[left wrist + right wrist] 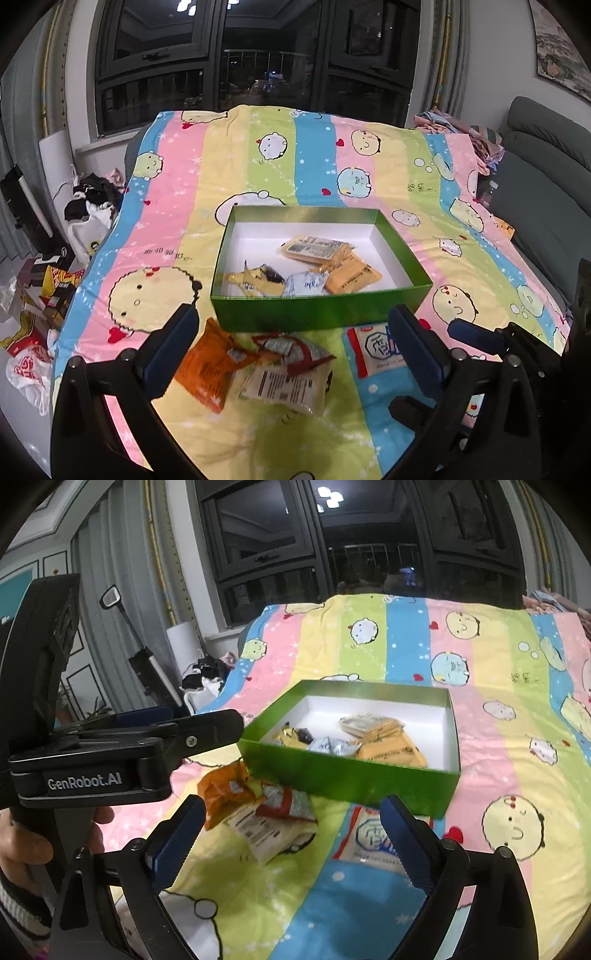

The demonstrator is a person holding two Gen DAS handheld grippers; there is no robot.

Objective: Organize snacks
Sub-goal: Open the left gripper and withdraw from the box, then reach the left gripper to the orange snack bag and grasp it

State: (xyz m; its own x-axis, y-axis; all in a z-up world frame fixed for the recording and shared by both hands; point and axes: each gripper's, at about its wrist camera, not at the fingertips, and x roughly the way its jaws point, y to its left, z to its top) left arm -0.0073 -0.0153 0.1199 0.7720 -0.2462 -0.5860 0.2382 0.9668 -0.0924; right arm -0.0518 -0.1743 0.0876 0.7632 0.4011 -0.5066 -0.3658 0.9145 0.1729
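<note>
Both wrists — green box ahead

Green box open-topped, reachable from above; loose packets crowd cloth before its near wall.

A dark window is reflecting ceiling lights behind the striped cartoon bedsheet, while a grey sofa is sitting at the right.

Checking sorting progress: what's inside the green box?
Inside the green box: yellow wrapped snacks, a silver packet, a stacked pack. Anything beneath them is hidden.
</note>
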